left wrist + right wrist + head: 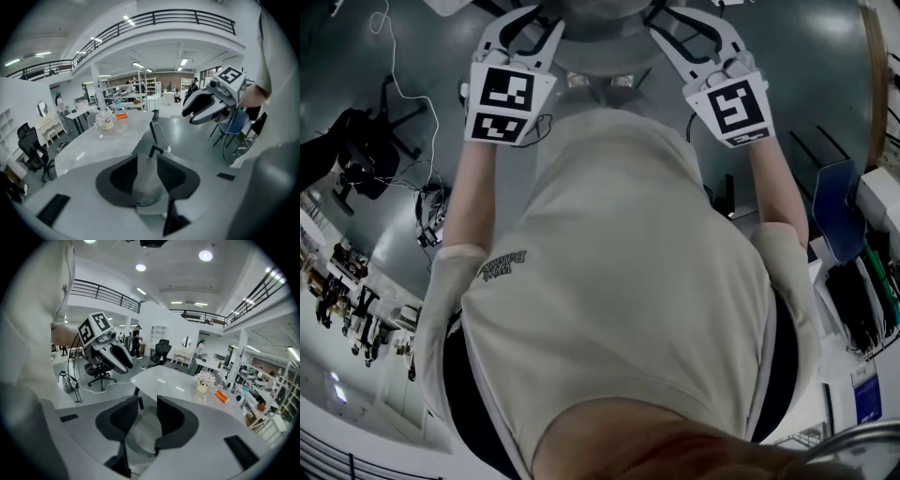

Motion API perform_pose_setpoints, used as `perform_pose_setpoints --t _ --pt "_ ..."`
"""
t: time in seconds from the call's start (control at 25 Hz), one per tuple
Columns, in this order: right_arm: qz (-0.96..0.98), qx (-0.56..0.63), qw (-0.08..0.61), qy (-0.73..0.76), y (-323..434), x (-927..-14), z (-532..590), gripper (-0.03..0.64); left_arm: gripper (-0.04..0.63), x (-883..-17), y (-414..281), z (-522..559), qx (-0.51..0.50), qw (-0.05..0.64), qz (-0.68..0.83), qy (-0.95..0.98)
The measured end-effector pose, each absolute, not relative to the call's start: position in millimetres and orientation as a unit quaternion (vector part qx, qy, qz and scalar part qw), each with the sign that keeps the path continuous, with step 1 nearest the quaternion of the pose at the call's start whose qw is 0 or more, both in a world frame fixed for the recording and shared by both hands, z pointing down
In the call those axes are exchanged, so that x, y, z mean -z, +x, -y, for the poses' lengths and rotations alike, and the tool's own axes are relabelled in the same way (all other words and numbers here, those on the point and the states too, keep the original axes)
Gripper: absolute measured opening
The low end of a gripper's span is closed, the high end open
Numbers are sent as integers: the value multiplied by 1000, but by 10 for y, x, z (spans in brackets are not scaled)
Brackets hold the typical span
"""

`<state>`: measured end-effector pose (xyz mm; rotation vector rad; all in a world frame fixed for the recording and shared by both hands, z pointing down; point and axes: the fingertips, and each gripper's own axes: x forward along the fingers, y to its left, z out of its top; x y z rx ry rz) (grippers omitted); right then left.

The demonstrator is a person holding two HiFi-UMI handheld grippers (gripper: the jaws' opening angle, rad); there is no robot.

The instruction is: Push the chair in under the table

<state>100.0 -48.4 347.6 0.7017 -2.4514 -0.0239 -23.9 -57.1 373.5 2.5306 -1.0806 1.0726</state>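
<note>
Past the person's pale shirt in the head view, a grey rounded chair back [605, 42] lies at the top, between both grippers. My left gripper [525, 23] reaches to its left side and my right gripper [689, 23] to its right. In the left gripper view the left gripper [146, 164] is open, with a pale grey surface [147, 185] in the gap and no pad pressing on it. My right gripper [146, 411] is open in the same way. Beyond both stands the grey marble-topped table [108, 140] [173, 385].
A vase of flowers [107, 123] [203, 383] and an orange object [121, 116] sit on the table. A blue chair [234, 124] stands to the right, black office chairs [33, 147] [98, 369] to the sides. A cable lies on the grey floor [187, 136].
</note>
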Motion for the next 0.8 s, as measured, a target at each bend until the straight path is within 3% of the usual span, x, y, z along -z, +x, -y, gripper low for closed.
perform_pose_setpoints --t 0.16,0.28,0.44,0.8 --pt "912 -6 350 214 1117 -3916 338 186 117 -3871 -51 492 -320 71 320 889" --pt "906 -9 385 173 1153 -4275 203 204 135 -4173 -30 400 -345 54 290 891" --pt "901 -28 409 140 1168 -4710 54 244 139 -4640 -52 284 -375 71 257 888" --pt "879 -65 465 85 1371 -5646 -256 284 221 -5598 24 -138 -441 92 135 882"
